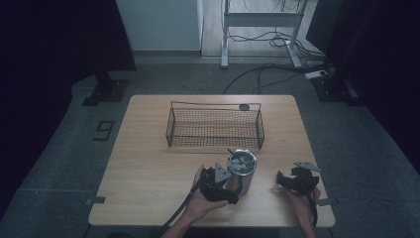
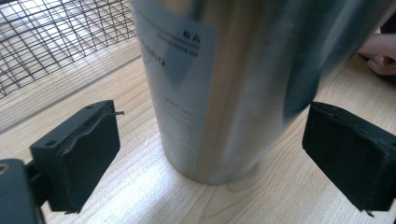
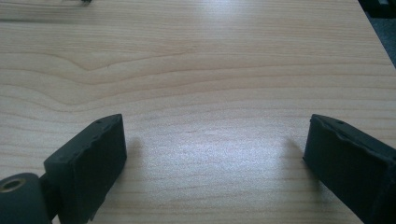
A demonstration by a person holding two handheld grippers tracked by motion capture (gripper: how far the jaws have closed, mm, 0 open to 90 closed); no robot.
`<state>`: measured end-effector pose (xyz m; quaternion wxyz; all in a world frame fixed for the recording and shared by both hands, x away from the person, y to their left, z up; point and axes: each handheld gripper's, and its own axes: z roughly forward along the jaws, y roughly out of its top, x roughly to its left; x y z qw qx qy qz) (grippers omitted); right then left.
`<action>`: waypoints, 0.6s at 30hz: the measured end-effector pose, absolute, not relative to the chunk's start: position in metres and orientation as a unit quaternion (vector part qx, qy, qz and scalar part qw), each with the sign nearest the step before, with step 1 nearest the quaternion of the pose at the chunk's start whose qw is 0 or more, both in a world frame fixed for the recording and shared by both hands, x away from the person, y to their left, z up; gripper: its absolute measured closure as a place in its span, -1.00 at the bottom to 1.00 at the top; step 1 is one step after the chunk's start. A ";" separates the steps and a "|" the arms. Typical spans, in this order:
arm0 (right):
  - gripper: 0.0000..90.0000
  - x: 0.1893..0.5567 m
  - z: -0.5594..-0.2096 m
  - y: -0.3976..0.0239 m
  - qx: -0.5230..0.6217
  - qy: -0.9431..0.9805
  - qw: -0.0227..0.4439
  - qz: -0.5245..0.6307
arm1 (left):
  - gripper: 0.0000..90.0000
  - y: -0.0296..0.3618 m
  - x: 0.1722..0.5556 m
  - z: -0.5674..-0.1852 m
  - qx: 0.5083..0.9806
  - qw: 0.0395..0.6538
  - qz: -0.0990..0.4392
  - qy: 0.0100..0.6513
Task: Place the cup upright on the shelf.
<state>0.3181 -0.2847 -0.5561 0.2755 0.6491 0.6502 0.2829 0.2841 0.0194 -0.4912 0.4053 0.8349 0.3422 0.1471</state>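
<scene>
A shiny steel cup [image 1: 241, 171] with a white label stands upright on the wooden table [image 1: 148, 163], just in front of the wire basket [image 1: 215, 130]. My left gripper [image 1: 229, 187] is beside it at the lower left. In the left gripper view the cup [image 2: 224, 84] stands between the two black pads [image 2: 79, 158], with a gap on each side, so the left gripper [image 2: 210, 161] is open. To the right of the cup my right gripper [image 1: 285, 182] rests low over the table. Its jaws stand wide apart in the right gripper view, where the right gripper [image 3: 215, 163] has only bare wood between them.
The black wire basket [image 2: 56, 37] lies across the middle of the table, behind the cup. The person's other hand [image 2: 380, 53] shows past the cup. Beyond the table's far edge are a desk frame [image 1: 260, 22] and cables on the floor.
</scene>
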 end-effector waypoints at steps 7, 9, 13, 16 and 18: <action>-0.87 0.318 -0.556 -0.285 0.648 0.651 0.276 0.283 | -0.95 0.011 0.284 -0.491 0.837 0.400 0.165 0.334; -0.87 0.318 -0.556 -0.285 0.648 0.651 0.276 0.283 | -0.94 0.008 0.283 -0.491 0.838 0.397 0.174 0.332; -0.87 0.318 -0.556 -0.285 0.648 0.651 0.276 0.283 | -0.94 0.005 0.282 -0.492 0.840 0.392 0.188 0.325; -0.87 0.318 -0.556 -0.285 0.649 0.651 0.275 0.283 | -0.94 0.004 0.284 -0.492 0.840 0.393 0.183 0.326; -0.87 0.318 -0.556 -0.285 0.649 0.651 0.275 0.283 | -0.94 0.004 0.284 -0.492 0.840 0.393 0.183 0.326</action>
